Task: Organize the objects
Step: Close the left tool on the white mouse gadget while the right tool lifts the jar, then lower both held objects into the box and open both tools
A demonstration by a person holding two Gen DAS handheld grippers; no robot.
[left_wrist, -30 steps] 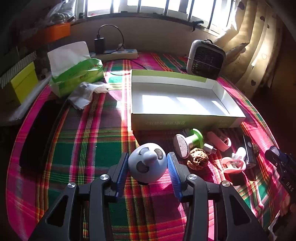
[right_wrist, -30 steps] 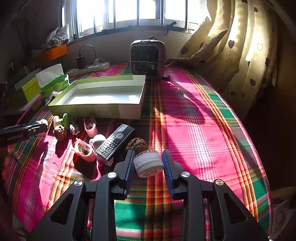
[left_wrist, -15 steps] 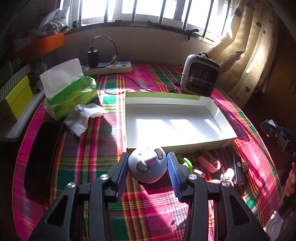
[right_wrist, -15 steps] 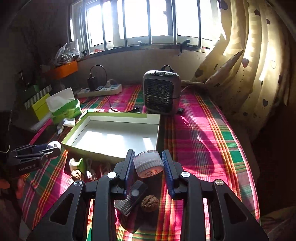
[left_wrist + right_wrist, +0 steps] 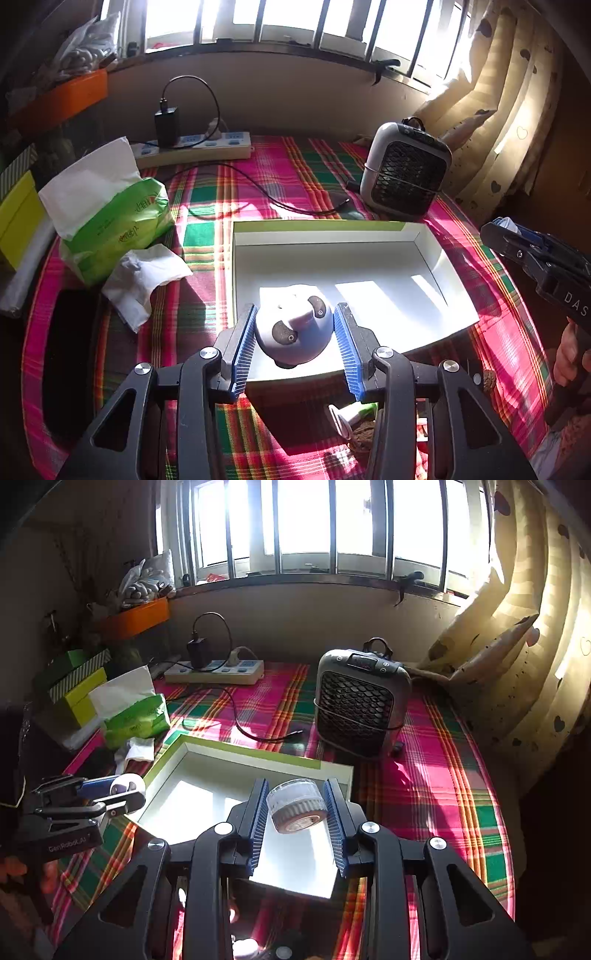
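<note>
Panda-faced ball point(image 5: 293, 328) sits pinched in the left gripper point(image 5: 295, 345) above the white box's point(image 5: 424, 236) near-left corner. Small ribbed jar point(image 5: 297, 805) is clamped in the right gripper point(image 5: 297, 818) over its near-right corner. Gripper frames hide most leftover items point(image 5: 354, 421) at the tablecloth's point(image 5: 258, 177) near edge.

pink-green plaid cloth point(image 5: 207, 206), white-green box point(image 5: 369, 266)

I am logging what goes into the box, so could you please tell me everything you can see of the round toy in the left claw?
The round toy is a smooth, pale blue-grey ball, plastic by the look, with a raised snout and two dark oval eye patches, like a panda face. It is tilted, face up toward the camera. The left claw is shut on it, a blue ribbed pad on each side. It hangs above the near edge of the open white box, touching nothing else.
</note>
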